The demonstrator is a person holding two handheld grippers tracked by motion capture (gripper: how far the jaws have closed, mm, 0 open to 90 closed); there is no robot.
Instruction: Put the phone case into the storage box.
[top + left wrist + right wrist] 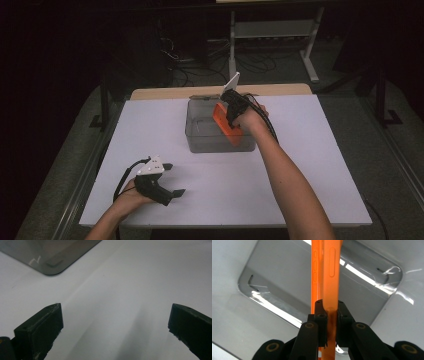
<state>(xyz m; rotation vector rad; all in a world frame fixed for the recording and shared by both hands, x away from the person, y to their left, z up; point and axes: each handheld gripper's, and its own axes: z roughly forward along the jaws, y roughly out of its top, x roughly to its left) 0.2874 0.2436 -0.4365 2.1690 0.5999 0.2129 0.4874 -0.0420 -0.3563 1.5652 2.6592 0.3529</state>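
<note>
A thin orange phone case hangs on edge over the clear grey plastic bin at the table's middle. My right gripper points down into the bin and is shut on the case's upper edge. In the right gripper view the orange phone case runs straight up between the pinching jaws, with the bin's floor below it. My left gripper rests near the table's front left, jaws wide apart. The left gripper view has bare white table between its fingers and a corner of the bin.
The white table top ends at a wooden strip along the far edge. A white card-like plate sticks up above the right gripper. Beyond the table are a metal frame and cables on a dark floor.
</note>
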